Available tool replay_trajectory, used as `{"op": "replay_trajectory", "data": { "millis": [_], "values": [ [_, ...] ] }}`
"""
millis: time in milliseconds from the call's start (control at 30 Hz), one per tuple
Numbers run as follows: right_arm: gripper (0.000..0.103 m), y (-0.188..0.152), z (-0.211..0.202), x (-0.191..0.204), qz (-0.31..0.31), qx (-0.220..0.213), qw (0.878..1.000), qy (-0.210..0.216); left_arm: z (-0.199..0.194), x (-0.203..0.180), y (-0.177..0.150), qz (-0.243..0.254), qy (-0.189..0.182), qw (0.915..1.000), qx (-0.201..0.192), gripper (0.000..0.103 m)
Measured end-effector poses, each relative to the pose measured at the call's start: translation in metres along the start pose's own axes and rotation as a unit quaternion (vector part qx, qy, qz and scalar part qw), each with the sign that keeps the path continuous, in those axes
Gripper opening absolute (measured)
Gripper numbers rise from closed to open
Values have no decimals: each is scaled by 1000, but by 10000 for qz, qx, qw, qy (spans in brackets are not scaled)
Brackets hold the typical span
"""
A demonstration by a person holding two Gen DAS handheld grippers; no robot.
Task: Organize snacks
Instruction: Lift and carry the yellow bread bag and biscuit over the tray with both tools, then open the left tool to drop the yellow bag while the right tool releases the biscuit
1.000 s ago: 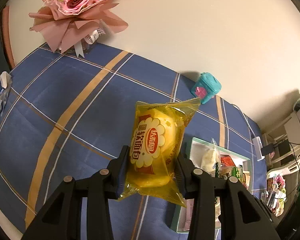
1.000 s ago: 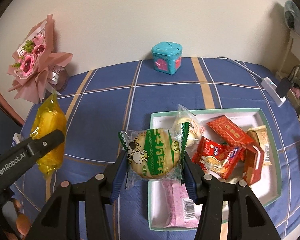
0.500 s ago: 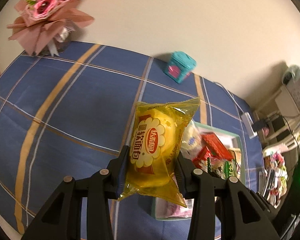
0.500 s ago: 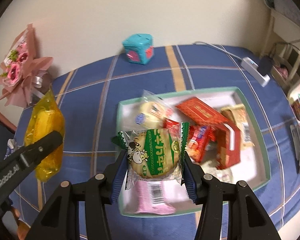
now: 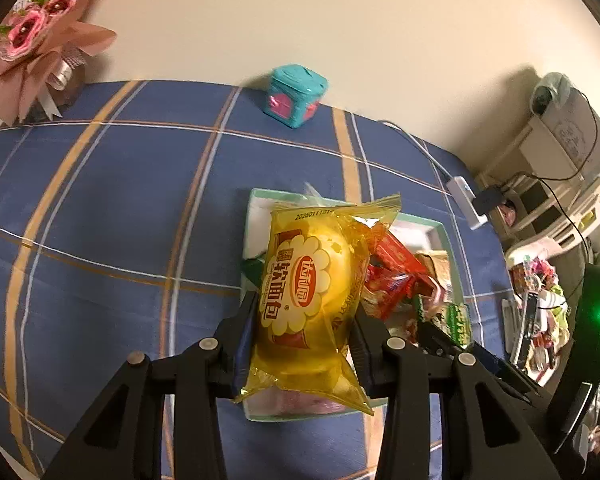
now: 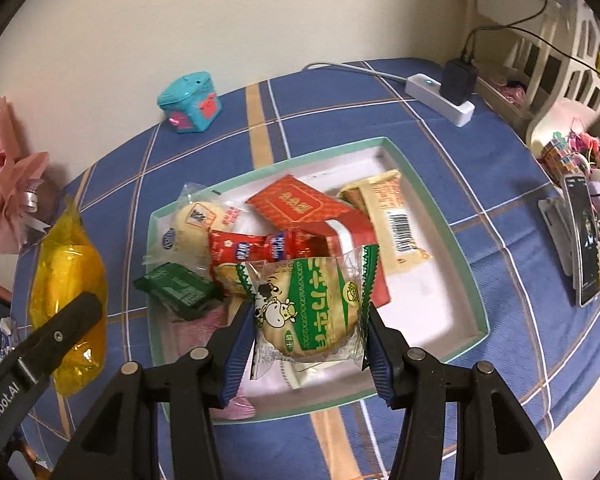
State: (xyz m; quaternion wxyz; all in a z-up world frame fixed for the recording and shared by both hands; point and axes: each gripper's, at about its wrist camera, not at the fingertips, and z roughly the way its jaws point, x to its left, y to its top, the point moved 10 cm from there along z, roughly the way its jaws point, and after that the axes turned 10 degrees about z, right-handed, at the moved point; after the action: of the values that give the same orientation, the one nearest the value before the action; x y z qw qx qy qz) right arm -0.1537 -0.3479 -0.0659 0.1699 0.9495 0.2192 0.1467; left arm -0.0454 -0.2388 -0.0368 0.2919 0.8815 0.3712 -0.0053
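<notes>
Blue plaid worktop (image 5: 100,208) against a cream wall, teal cube box (image 5: 296,96) at 12 o'clock, pink bouquet (image 5: 32,36) at 10. Left wrist view: left tongs (image 5: 304,332) pinching yellow bread packet (image 5: 312,296) at its lower half, held above the near-left end of the green-rimmed tray (image 5: 256,208). Long axis running 6 to 12, leaning slightly toward 1; date-stamped seal at the far end, printed face up.

Right wrist view: right tongs (image 6: 306,344) pinching green cow-print packet (image 6: 312,308) across its width, over the tray's near edge, print face up and roughly upright. Red, beige and dark green packs already lying in the tray. Probably far along: two packets carried, not yet released.
</notes>
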Motion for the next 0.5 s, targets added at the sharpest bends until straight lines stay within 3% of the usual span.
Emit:
{"op": "replay_trajectory", "data": {
  "millis": [233,500],
  "values": [
    [55,-7,6,-10,17,109,9999,-48,13,-20,-6,160,-137,9996,191,43],
    [55,-12,16,-11,-18,308,9995,-60,29,-27,-16,5,-409,9980,474,43]
  ]
}}
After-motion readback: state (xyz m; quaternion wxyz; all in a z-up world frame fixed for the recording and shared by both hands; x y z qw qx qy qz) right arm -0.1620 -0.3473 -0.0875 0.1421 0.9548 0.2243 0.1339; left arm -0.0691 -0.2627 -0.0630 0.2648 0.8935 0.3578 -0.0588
